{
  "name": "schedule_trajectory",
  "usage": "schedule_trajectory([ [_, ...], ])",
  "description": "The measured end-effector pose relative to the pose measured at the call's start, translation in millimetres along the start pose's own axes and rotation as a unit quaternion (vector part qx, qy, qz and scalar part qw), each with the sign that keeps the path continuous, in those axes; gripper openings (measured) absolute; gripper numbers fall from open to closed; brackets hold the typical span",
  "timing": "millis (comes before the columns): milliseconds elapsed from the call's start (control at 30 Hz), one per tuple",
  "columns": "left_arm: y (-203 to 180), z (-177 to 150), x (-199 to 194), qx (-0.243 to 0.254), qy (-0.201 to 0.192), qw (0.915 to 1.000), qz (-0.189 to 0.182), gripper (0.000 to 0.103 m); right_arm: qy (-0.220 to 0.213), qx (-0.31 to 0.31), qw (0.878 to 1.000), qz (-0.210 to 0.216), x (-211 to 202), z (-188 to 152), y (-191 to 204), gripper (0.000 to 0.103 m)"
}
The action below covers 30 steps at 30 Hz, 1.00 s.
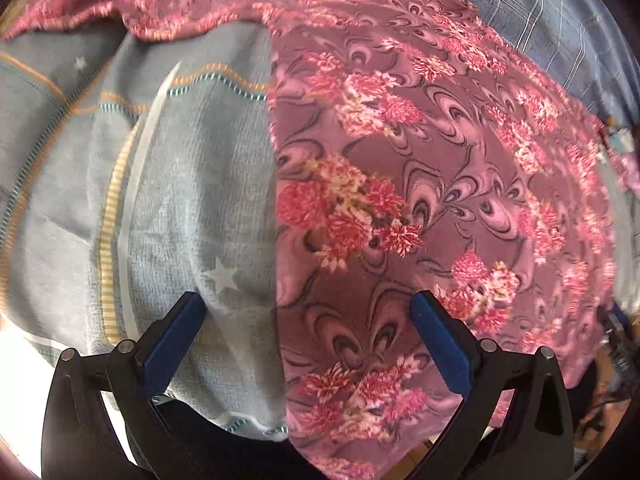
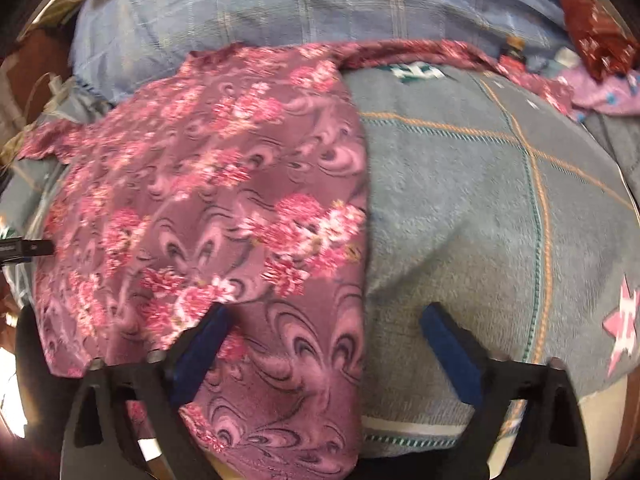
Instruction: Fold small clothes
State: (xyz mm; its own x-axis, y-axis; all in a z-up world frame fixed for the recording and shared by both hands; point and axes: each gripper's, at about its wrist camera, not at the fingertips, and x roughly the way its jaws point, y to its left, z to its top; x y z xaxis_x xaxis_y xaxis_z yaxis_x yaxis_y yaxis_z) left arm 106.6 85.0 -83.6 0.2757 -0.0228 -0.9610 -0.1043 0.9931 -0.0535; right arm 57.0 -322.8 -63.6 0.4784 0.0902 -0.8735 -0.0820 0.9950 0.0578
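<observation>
Floral purple cloth (image 1: 420,184) lies spread over a grey-blue star-patterned blanket (image 1: 192,208), its straight folded edge running between the blue pads of each tool. Left gripper (image 1: 306,312) and right gripper (image 2: 326,320) both hang over it with jaws spread wide, grasping nothing. Beyond lies a blue plaid sheet (image 2: 280,8).

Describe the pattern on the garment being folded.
Mauve-purple garment with pink and red flower clusters and dark swirls; clearest in the left wrist view.
</observation>
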Motion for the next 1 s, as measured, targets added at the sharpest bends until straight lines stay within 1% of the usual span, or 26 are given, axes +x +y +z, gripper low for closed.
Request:
schedule_trajectory([
  [33,-4,-1,-1,0.006,-0.004,1.0000,0.000,0.100,-0.005,-0.013,1.000,-0.002,-2,1,2,0.057],
  [67,-8,-1,-4,0.008,-0.005,1.0000,0.000,0.093,-0.009,-0.028,1.000,-0.003,-4,2,4,0.018],
  [100,-11,-1,-7,0.010,-0.006,0.9999,-0.001,0.083,-0.004,-0.039,0.999,0.004,-5,4,5,0.002],
  [133,-14,-1,-10,0.012,-0.005,0.9999,-0.005,0.077,0.001,-0.044,0.999,0.014,-7,6,6,0.003],
  [167,-17,0,-16,0.014,-0.001,0.9999,-0.010,0.065,0.001,-0.050,0.998,0.025,-11,6,5,0.003],
  [200,-18,0,-19,0.016,0.001,0.9998,-0.011,0.059,-0.004,-0.061,0.998,0.027,-18,7,5,0.003],
  [267,-18,-2,-17,0.021,0.001,0.9997,0.014,0.060,-0.012,-0.070,0.997,0.023,-30,7,-2,0.003],
  [300,-17,-2,-15,0.021,0.003,0.9995,0.021,0.060,-0.007,-0.065,0.998,0.012,-29,6,-11,0.003],
  [333,-17,-2,-14,0.021,0.003,0.9996,0.017,0.060,0.003,-0.058,0.998,0.002,-24,5,-19,0.003],
  [367,-15,-3,-16,0.022,0.002,0.9996,0.016,0.061,0.015,-0.041,0.999,0.006,-17,3,-28,0.003],
  [400,-17,-3,-18,0.025,0.004,0.9995,0.018,0.061,0.027,-0.023,0.999,0.020,-12,1,-33,0.003],
  [433,-17,-2,-21,0.030,0.007,0.9993,0.019,0.060,0.027,-0.019,0.999,0.026,-12,1,-33,0.004],
  [467,-14,-1,-26,0.036,0.004,0.9992,0.014,0.060,0.024,-0.019,0.999,0.034,-14,5,-30,0.009],
  [500,-8,-3,-28,0.039,-0.001,0.9992,0.010,0.060,0.020,-0.015,0.999,0.042,-18,10,-30,0.009],
  [533,-5,1,-33,0.038,-0.008,0.9992,0.006,0.060,0.009,-0.009,0.998,0.054,-22,17,-31,0.010],
  [600,1,17,-42,0.035,-0.024,0.9991,-0.001,0.061,-0.020,0.018,0.996,0.086,-29,37,-39,0.021],
  [633,3,26,-44,0.032,-0.032,0.9990,0.000,0.062,-0.032,0.032,0.994,0.097,-29,50,-43,0.035],
  [667,4,38,-43,0.029,-0.038,0.9988,0.004,0.067,-0.044,0.046,0.992,0.107,-28,64,-46,0.045],
  [700,5,48,-41,0.027,-0.041,0.9987,0.008,0.070,-0.056,0.055,0.991,0.112,-23,80,-48,0.046],
  [733,7,59,-36,0.024,-0.043,0.9987,0.011,0.070,-0.064,0.060,0.990,0.113,-16,95,-48,0.047],
  [800,12,79,-21,0.014,-0.034,0.9991,0.020,0.070,-0.066,0.073,0.990,0.105,8,132,-48,0.047],
  [867,8,95,-6,0.003,-0.019,0.9996,0.020,0.070,-0.057,0.083,0.990,0.097,33,159,-48,0.047],
  [933,8,104,4,-0.002,-0.011,0.9998,0.017,0.070,-0.046,0.096,0.990,0.093,62,185,-45,0.048],
  [1000,7,110,10,-0.001,-0.009,0.9998,0.017,0.070,-0.036,0.097,0.990,0.096,83,199,-40,0.048],
])
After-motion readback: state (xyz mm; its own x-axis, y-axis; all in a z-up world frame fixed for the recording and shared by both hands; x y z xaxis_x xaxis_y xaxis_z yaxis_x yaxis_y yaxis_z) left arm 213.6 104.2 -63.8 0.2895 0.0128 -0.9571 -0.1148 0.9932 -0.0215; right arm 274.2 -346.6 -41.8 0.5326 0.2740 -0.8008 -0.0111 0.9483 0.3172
